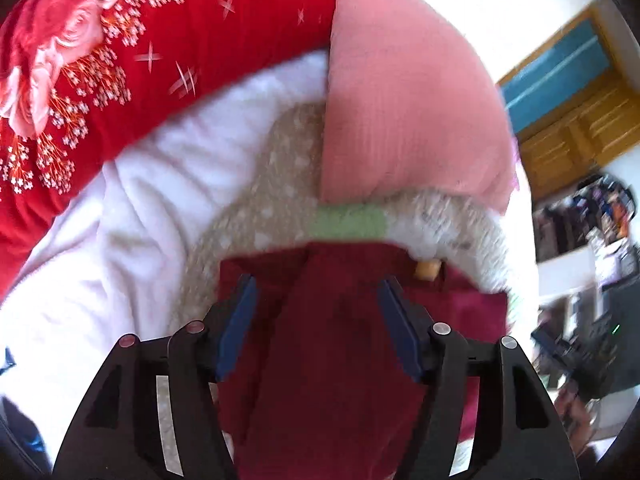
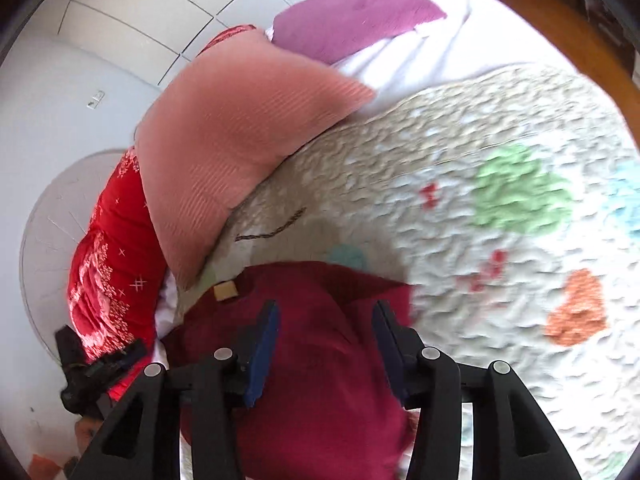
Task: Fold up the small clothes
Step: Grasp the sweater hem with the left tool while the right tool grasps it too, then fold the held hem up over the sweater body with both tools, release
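One dark red garment (image 1: 340,340) lies on the bed, on a cream quilted blanket (image 2: 460,240) with coloured patches: in the right wrist view I count two green ones, one orange, one teal and a pale blue one at the edge, plus small red marks. The garment carries one small tan label (image 2: 225,291) near its collar edge; it is too blurred to read any writing on it. The left tool (image 1: 316,292) sits low over the garment with its two blue-padded fingers (image 1: 240,316) set wide apart, cloth showing between them but not pinched. The right tool (image 2: 325,320) is likewise spread wide above the same garment, its fingers (image 2: 262,344) on either side of a fold of the red cloth without closing on it. Three cushions lie at the head of the bed: one salmon-pink ribbed pillow (image 2: 240,128) resting on the blanket's edge, one purple pillow (image 2: 352,12) beyond it, and one bright red pillow with a rose print (image 1: 120,60) beside the pink one. A white sheet (image 1: 140,200) shows under the blanket. In the left wrist view a wooden cabinet (image 1: 568,136) stands across the room.
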Available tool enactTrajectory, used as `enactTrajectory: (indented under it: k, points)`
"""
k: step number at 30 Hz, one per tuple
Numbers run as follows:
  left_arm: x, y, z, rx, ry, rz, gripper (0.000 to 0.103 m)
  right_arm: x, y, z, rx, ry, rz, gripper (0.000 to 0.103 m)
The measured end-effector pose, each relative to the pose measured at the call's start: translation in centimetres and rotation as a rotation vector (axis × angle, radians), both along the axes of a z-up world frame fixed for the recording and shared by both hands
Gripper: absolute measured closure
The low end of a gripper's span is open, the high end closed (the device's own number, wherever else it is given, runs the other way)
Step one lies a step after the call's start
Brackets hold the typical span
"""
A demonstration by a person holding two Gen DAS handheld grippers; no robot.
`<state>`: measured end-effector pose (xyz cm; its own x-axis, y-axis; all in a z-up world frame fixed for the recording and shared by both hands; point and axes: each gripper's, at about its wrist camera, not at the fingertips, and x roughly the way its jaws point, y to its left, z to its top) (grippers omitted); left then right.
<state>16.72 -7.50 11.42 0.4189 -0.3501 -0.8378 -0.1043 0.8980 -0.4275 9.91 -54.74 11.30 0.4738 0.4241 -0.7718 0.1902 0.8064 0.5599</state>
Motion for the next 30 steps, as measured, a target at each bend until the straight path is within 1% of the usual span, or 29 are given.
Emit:
enactTrajectory:
  k: [2,3,4,6,8,11,12,13,14,15,16,17,18,20,22,24,27,28,30]
  points:
    - [0.2,0.2,-0.2,-0.046,0.015,0.023,0.036,-0.8,0.1,0.4,-0.026,-0.015,0.022,0.057]
    - [0.3,0.0,-0.4,-0.053,0.022,0.017,0.036,-0.8,0.5,0.3,-0.043,-0.018,0.039,0.057]
    - [0.3,-0.3,-0.6,-0.040,0.026,0.004,0.036,-0.7,1.1,0.0,-0.069,-0.017,0.064,0.057]
    - [0.4,-1.2,-1.2,0.012,0.043,-0.025,0.036,0.0,2.5,-0.7,-0.115,-0.008,0.113,0.057]
    - [0.6,-2.0,-2.4,0.061,0.067,-0.052,0.036,1.3,4.1,-1.5,-0.132,-0.010,0.155,0.057]
    - [1.2,-2.6,-4.1,0.079,0.096,-0.057,0.036,3.3,5.6,-3.1,-0.155,0.000,0.189,0.057]
    - [1.5,-2.8,-4.6,0.076,0.101,-0.060,0.036,4.0,6.0,-3.7,-0.153,0.010,0.193,0.069]
    - [1.8,-3.3,-5.0,0.071,0.098,-0.077,0.037,4.4,6.3,-4.0,-0.149,0.015,0.197,0.078]
    - [2.0,-3.7,-5.3,0.072,0.090,-0.100,0.040,4.8,6.6,-4.2,-0.151,0.015,0.201,0.086]
    - [2.2,-4.3,-5.5,0.084,0.077,-0.130,0.047,4.9,6.8,-4.1,-0.166,0.006,0.203,0.090]
    - [2.5,-5.1,-5.6,0.130,0.060,-0.167,0.074,4.9,6.9,-3.9,-0.179,0.000,0.205,0.091]
    - [2.8,-5.6,-5.6,0.164,0.065,-0.187,0.095,4.9,7.0,-3.8,-0.202,-0.004,0.209,0.094]
    - [3.3,-5.9,-5.7,0.178,0.072,-0.200,0.095,4.9,7.0,-3.5,-0.232,-0.007,0.212,0.094]
    - [4.0,-5.8,-5.1,0.171,0.044,-0.185,0.095,5.0,6.4,-2.9,-0.248,-0.020,0.195,0.095]
    - [4.6,-5.3,-4.0,0.171,-0.011,-0.152,0.095,5.4,5.4,-2.2,-0.227,-0.044,0.156,0.095]
    - [5.1,-4.9,-3.8,0.179,-0.032,-0.118,0.095,5.7,4.8,-2.0,-0.211,-0.054,0.124,0.095]
    - [5.5,-5.3,-5.1,0.210,0.035,-0.134,0.095,6.6,4.8,-3.5,-0.221,-0.026,0.086,0.095]
    - [5.2,-5.2,-5.5,0.211,0.062,-0.133,0.094,6.8,5.1,-4.3,-0.221,0.005,0.092,0.095]
    - [4.3,-4.3,-5.3,0.173,0.073,-0.108,0.093,6.8,5.5,-5.3,-0.225,0.082,0.107,0.095]
